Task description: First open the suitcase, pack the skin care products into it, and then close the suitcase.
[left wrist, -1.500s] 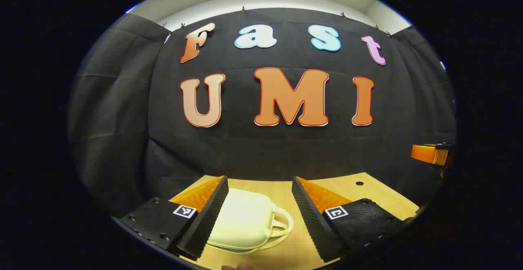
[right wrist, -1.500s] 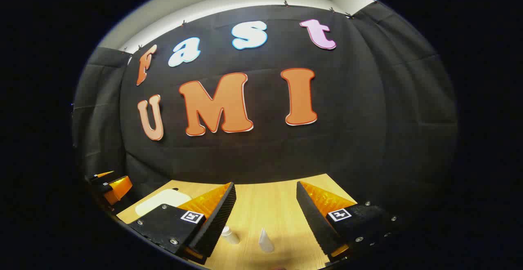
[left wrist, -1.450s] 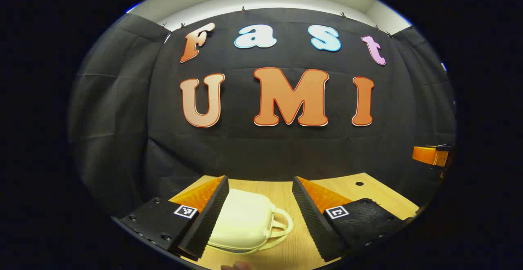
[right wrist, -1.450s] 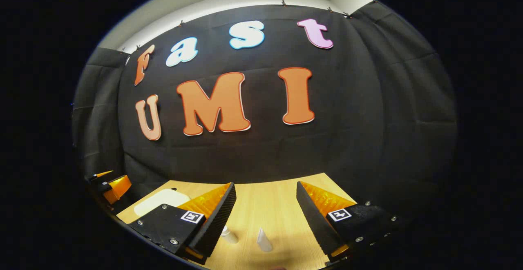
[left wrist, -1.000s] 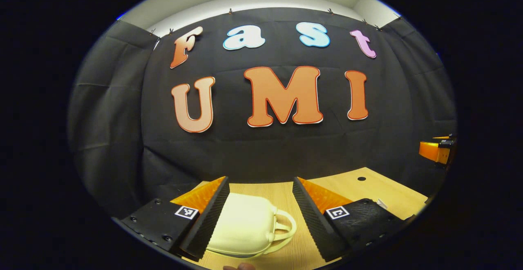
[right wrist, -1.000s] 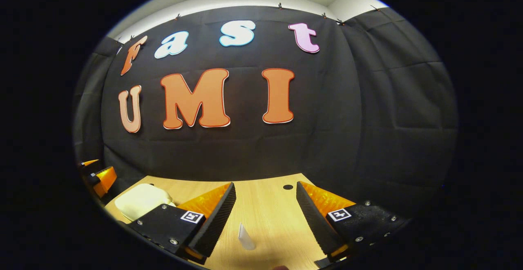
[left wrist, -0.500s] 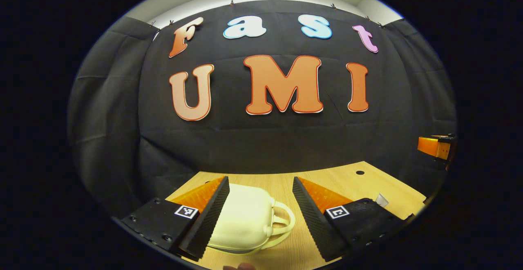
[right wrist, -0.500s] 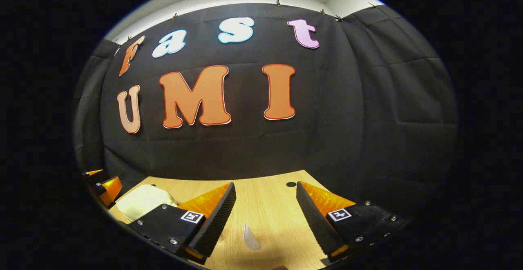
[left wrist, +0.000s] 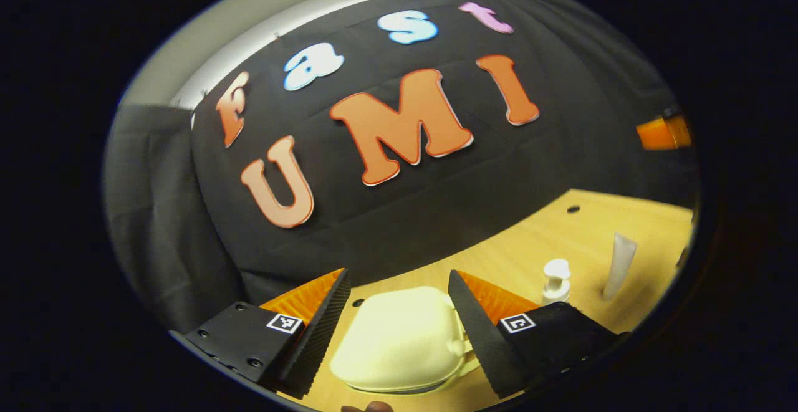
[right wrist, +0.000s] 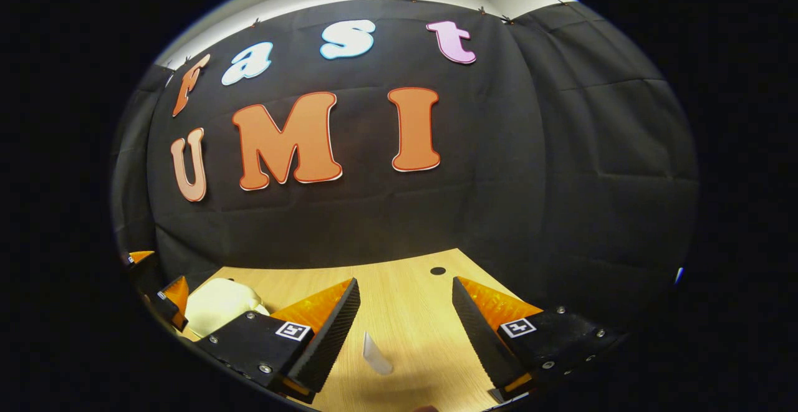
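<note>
Cream hard-shell suitcase (left wrist: 399, 342) lying closed on the wooden table (left wrist: 598, 219), ahead of the left gripper (left wrist: 399, 331), jaws spread, empty. Probably light, rigid, slick; best taken by its handle. Small pump bottle (left wrist: 555, 280), squeeze tube (left wrist: 619, 263) upright nearby. Right gripper (right wrist: 405, 331) likewise spread.

Left gripper view: low over the tabletop (left wrist: 530, 244), rolled sideways, facing the booth wall, close above the cream suitcase (left wrist: 399, 343). Right gripper view: level, low, facing the same wall, suitcase (right wrist: 218, 303) far at its left edge. Both share suitcase, white tube (left wrist: 619, 262) (right wrist: 376, 354), tabletop (right wrist: 411, 312).
</note>
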The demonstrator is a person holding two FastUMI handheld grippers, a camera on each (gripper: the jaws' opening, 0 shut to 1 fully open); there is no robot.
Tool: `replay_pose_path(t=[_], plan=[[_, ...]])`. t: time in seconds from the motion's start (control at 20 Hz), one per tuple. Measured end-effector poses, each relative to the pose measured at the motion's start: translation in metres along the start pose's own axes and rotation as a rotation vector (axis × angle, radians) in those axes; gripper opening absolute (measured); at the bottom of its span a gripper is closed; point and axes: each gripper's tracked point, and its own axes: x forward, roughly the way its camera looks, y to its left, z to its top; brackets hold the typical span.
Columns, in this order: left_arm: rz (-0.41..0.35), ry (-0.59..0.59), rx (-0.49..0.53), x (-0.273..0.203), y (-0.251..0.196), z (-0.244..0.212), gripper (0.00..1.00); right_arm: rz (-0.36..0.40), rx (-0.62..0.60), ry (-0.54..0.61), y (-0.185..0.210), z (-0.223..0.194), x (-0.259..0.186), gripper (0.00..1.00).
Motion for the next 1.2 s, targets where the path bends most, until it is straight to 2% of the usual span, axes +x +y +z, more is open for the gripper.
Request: replay_pose_path(t=[0.2, 0.3, 0.4, 0.7, 1.15, 1.2], plan=[[-0.093, 0.005, 0.304, 0.001, -0.06, -0.035, 0.99, -0.034, 0.023, 0.05, -0.023, -0.02, 0.003, 0.95], [-0.154, 0.039, 0.4, -0.001, -0.088, -0.06, 0.99, -0.056, 0.04, 0.082, -0.037, -0.034, 0.006, 0.95], [-0.183, 0.084, 0.443, 0.004, -0.103, -0.085, 0.98, -0.081, 0.053, 0.115, -0.05, -0.048, 0.008, 0.95], [-0.19, 0.156, 0.593, 0.036, -0.123, -0.125, 0.97, -0.119, 0.05, 0.168, -0.071, -0.069, 0.012, 0.95], [-0.232, 0.213, 0.694, 0.072, -0.148, -0.15, 0.97, -0.144, 0.064, 0.206, -0.077, -0.079, 0.019, 0.95], [-0.243, 0.218, 0.698, 0.072, -0.15, -0.154, 0.81, -0.145, 0.061, 0.21, -0.077, -0.08, 0.02, 0.95]])
